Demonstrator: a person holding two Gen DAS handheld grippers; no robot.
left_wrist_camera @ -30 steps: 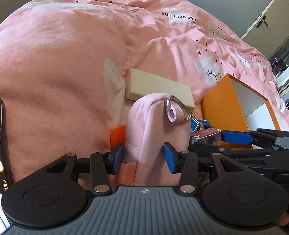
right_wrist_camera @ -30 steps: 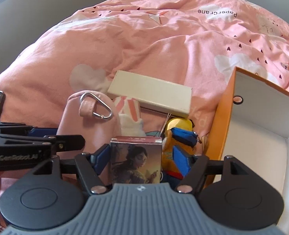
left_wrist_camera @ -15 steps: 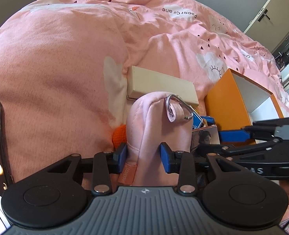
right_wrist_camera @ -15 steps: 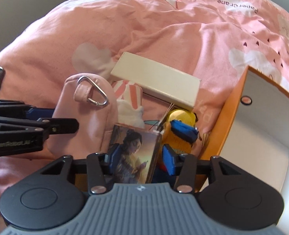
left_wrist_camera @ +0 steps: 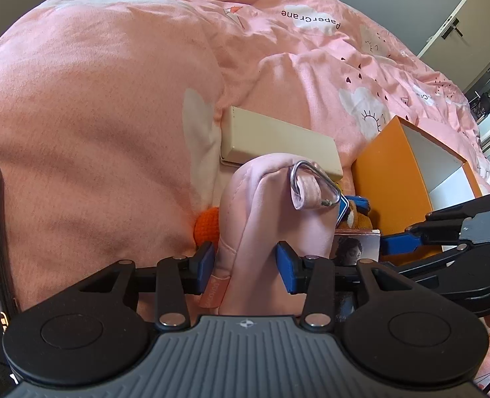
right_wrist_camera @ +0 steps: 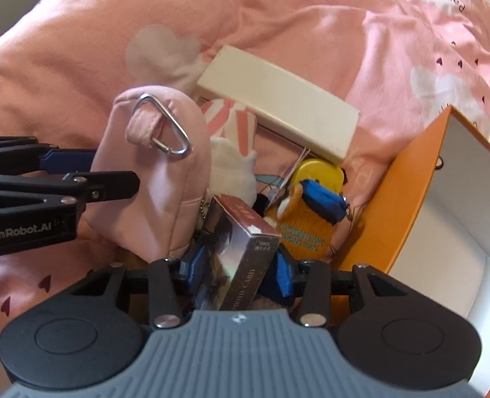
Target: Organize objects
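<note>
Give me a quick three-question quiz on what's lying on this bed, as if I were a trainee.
1. True or false: the orange box has its lid on.
2. What is between the jaws of the right gripper? A) a spoon B) the card box C) a cup
3. What metal thing hangs from the loop on the pink pouch?

Key
1. False: it is open, and its white inside shows.
2. B: the jaws are closing on it.
3. A carabiner clip.
</note>
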